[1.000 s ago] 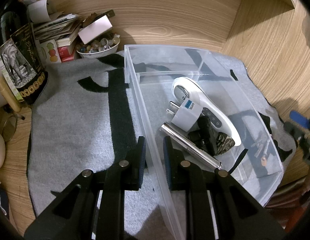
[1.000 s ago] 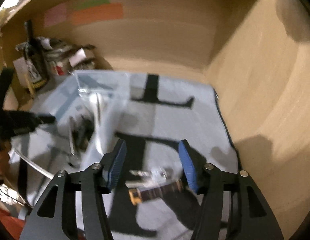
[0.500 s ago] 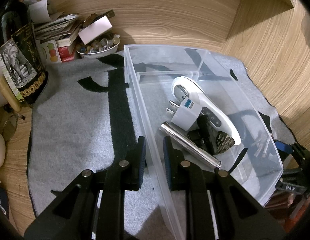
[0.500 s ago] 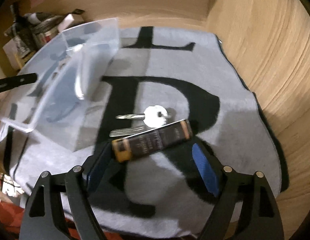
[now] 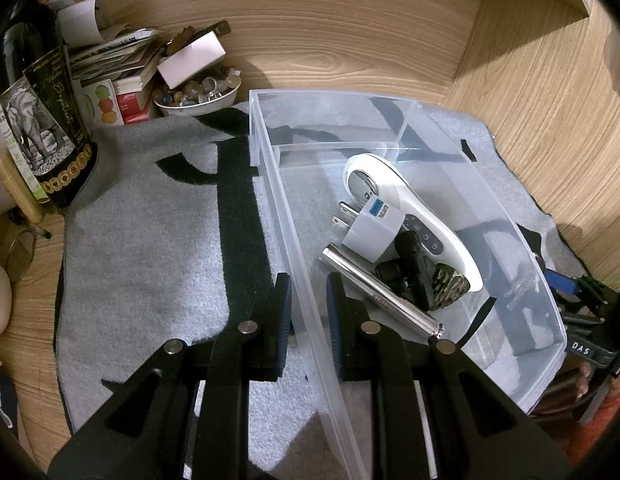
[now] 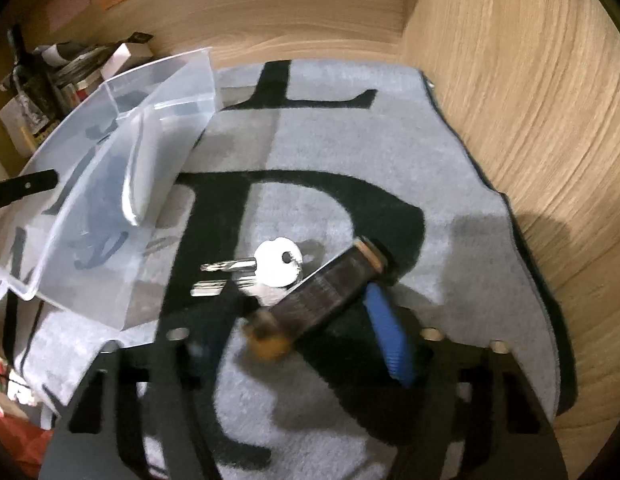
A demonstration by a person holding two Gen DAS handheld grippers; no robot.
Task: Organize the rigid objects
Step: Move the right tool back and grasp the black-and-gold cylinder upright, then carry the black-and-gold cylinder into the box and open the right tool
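A clear plastic bin [image 5: 393, 100] sits on a grey mat with black letters. It holds a white remote-like device [image 5: 393, 196], a white plug adapter [image 5: 369, 232], a metal cylinder [image 5: 373, 292] and black parts. My left gripper [image 5: 308, 304] is shut on the bin's left wall. In the right wrist view, a dark stick with tan ends [image 6: 321, 296] and two silver keys [image 6: 270, 272] lie on the mat beside the bin [image 6: 110, 184]. My right gripper [image 6: 306, 344] is open and low around the near end of the stick; its left finger is blurred.
Wooden walls close in the back and right. At the back left stand a dark elephant-label bottle [image 5: 42, 120], stacked books and papers [image 5: 114, 68] and a white bowl of small items [image 5: 198, 94]. The right gripper shows beyond the bin [image 5: 577, 292].
My right gripper has dropped down and forward onto the stick and keys, which now lie between its fingers. The left gripper and bin have not moved.
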